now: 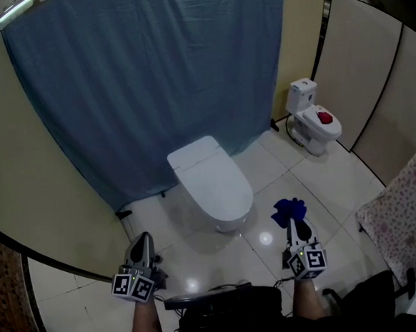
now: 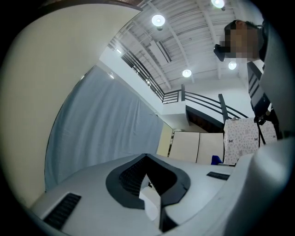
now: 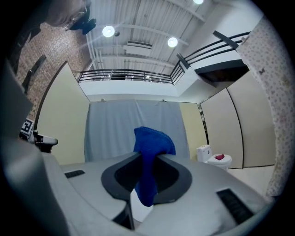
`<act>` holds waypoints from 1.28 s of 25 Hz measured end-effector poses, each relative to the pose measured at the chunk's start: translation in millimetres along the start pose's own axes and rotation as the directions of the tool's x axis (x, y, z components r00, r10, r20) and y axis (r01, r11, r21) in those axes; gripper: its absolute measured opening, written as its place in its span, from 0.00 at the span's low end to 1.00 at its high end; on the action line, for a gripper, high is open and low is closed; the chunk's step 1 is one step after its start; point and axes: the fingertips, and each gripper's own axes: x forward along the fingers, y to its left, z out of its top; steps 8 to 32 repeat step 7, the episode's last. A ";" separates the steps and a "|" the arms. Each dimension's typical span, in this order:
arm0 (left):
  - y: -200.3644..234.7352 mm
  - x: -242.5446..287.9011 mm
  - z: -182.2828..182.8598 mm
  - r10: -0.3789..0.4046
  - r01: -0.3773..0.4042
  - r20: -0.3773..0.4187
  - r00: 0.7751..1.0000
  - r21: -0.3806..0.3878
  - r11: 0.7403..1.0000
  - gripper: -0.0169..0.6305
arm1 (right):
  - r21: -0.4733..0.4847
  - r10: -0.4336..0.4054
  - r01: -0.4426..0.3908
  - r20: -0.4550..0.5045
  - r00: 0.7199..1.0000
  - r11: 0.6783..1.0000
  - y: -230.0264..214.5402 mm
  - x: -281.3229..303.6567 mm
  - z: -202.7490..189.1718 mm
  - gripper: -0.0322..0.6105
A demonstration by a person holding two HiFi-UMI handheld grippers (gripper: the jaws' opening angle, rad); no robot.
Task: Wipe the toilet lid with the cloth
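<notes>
Noted a white toilet on a pale tiled floor, its back to a blue curtain. Found the lid down, plain white, facing up toward the head view.

Found the right gripper clamped on a blue cloth. Confirmed in the right gripper view: cloth pinched between the two jaws, bunched into a rounded fold beyond the tips and trailing in a narrower strip back between the jaws. Placed the cloth, from the head view, in the air to the right of the toilet's front end, near it but apart from the lid and not touching it.

Found the left gripper with jaws together, tips meeting, nothing between them in the left gripper view. Located it low, left of the toilet's front and well apart from it, pointing forward.

Noted the two grippers roughly level with each other, one on either side of the toilet's front end. Saw a marker cube at the rear of each, with a bare forearm behind.

Recorded a second, smaller white toilet at far right beside beige partition panels, with a red item on top. Could not tell what the item is.

Noted flower-patterned fabric at the right edge of the head view, and a dark bulk low between the forearms. Could not identify it.
</notes>
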 end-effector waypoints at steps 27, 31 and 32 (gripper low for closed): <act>0.6 1.8 -0.2 0.008 -0.007 -0.006 1.000 0.036 0.999 0.01 | 0.014 -0.012 0.011 0.032 0.999 1.000 -10.3 2.2 4.5 0.14; 0.6 1.8 -0.2 0.008 -0.007 -0.006 1.000 0.036 0.999 0.01 | 0.014 -0.012 0.011 0.032 0.999 1.000 -10.3 2.2 4.5 0.14; 0.6 1.8 -0.2 0.008 -0.007 -0.006 1.000 0.036 0.999 0.01 | 0.014 -0.012 0.011 0.032 0.999 1.000 -10.3 2.2 4.5 0.14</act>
